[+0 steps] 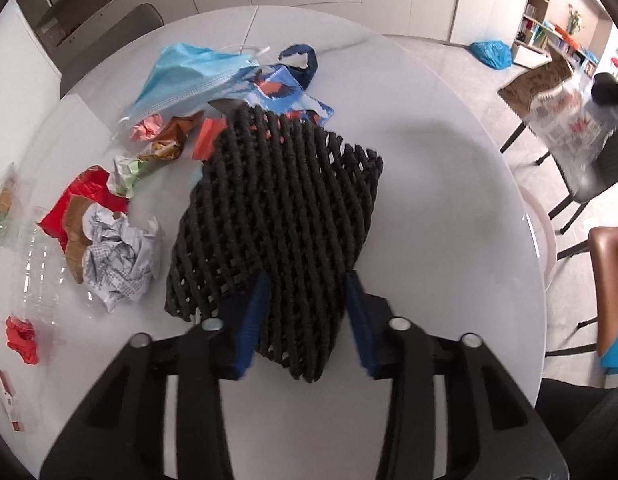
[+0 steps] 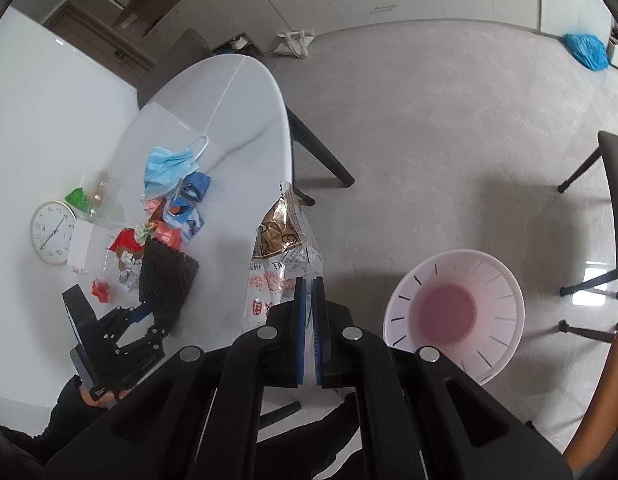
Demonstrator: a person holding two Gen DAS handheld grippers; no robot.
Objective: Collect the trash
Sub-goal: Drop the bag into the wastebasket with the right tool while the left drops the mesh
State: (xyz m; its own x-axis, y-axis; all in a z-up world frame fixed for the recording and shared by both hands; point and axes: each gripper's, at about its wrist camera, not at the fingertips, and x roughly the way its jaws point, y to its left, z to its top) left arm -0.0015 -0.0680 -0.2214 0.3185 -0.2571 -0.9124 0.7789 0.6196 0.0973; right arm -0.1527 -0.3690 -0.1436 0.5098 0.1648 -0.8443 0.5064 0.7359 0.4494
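My left gripper point(image 1: 307, 300) is shut on a black foam net sleeve point(image 1: 277, 216) and holds it over the white round table point(image 1: 449, 184); it also shows in the right wrist view point(image 2: 165, 272). My right gripper point(image 2: 309, 284) is shut on a clear snack wrapper point(image 2: 281, 248), beside the table edge, left of a pink bin point(image 2: 455, 312) on the floor. Trash lies on the table: a blue face mask point(image 1: 181, 76), a blue printed bag point(image 1: 285, 84), crumpled paper point(image 1: 117, 260), red plastic point(image 1: 85, 196) and a clear bottle point(image 1: 41, 264).
Chairs stand around the table point(image 1: 589, 172) point(image 2: 613, 208). A clock point(image 2: 53, 232) and a white box point(image 2: 85, 248) sit at the table's left side. A blue bag point(image 2: 585, 50) lies on the floor far off.
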